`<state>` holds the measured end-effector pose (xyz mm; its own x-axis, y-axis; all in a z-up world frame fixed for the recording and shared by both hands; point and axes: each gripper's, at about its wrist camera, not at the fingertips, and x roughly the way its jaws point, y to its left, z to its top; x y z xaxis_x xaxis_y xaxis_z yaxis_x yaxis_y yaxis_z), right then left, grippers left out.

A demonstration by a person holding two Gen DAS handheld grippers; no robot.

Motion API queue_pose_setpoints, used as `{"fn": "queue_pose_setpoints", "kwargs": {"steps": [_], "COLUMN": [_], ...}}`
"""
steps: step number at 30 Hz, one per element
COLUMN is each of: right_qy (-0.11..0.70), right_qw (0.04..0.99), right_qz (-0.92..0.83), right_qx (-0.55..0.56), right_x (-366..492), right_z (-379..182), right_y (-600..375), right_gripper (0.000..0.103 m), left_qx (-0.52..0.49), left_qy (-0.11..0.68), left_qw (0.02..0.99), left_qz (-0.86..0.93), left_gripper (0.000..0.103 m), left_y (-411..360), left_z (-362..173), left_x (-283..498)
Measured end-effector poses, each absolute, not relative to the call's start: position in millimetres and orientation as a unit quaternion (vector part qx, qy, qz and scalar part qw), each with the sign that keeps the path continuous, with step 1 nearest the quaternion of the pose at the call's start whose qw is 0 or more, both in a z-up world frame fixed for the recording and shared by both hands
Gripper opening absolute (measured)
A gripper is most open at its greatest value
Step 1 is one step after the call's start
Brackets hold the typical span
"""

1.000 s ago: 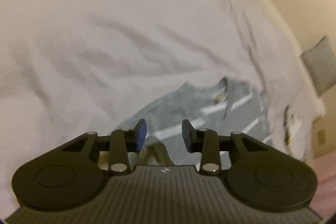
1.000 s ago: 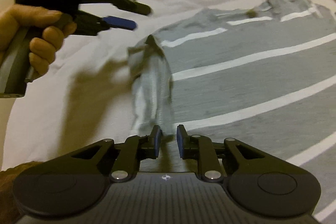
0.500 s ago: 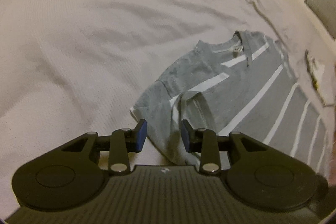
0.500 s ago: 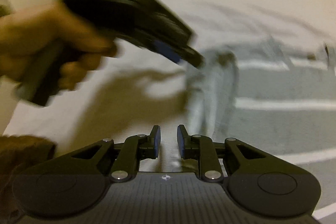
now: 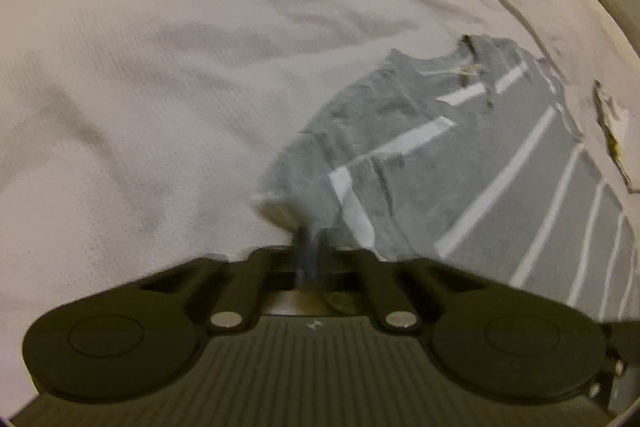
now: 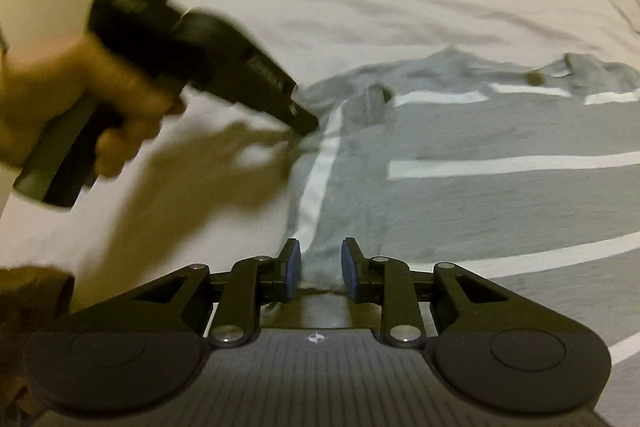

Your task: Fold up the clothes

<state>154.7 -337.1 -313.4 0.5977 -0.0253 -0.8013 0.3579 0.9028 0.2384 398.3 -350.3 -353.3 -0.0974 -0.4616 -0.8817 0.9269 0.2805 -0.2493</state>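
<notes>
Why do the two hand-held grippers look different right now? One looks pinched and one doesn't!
The left hand-held gripper has its fingers closed together, pinching the edge of the grey striped shirt's sleeve. The right hand-held gripper has its blue pads apart, with shirt fabric lying between them, not squeezed. The left one looks blurred, the right one sharp. Both are black and work at the same shirt on the white bed.
</notes>
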Motion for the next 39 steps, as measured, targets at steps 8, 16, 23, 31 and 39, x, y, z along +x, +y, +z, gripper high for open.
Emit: {"fn": "queue_pose_setpoints", "kwargs": {"steps": [8,16,23,31,39], "right_qy": [0.44,0.446,0.407,0.411,0.424], "right_qw": [0.884,0.82,0.804,0.794,0.79], "right_qz": [-0.077,-0.119,-0.125,-0.091,-0.082], "right_qx": [0.138,0.338,0.415,0.438,0.434], "right_x": [151.9,142.5,142.7,144.4,135.4], "right_z": [-305.7,-328.0,-337.2,-340.7,-343.1], "right_y": [-315.7,-343.5,-358.2,-348.7,-345.0], "right_gripper": [0.031,0.041,0.043,0.015,0.015], "left_qx": [0.243,0.182,0.181,0.228,0.223], "left_qy": [0.481,0.513,0.538,0.511,0.491], "left_qw": [0.638,0.645,0.612,0.615,0.638], "left_qz": [-0.55,-0.536,-0.551,-0.556,-0.549], "left_gripper": [0.0,0.018,0.028,0.0,0.0], "left_y": [-340.2,-322.4,-323.1,-327.1,-303.0], "left_z": [-349.4,-341.6,-353.3,-353.1,-332.0], "left_x": [409.8,408.6,392.5,388.4,399.7]}}
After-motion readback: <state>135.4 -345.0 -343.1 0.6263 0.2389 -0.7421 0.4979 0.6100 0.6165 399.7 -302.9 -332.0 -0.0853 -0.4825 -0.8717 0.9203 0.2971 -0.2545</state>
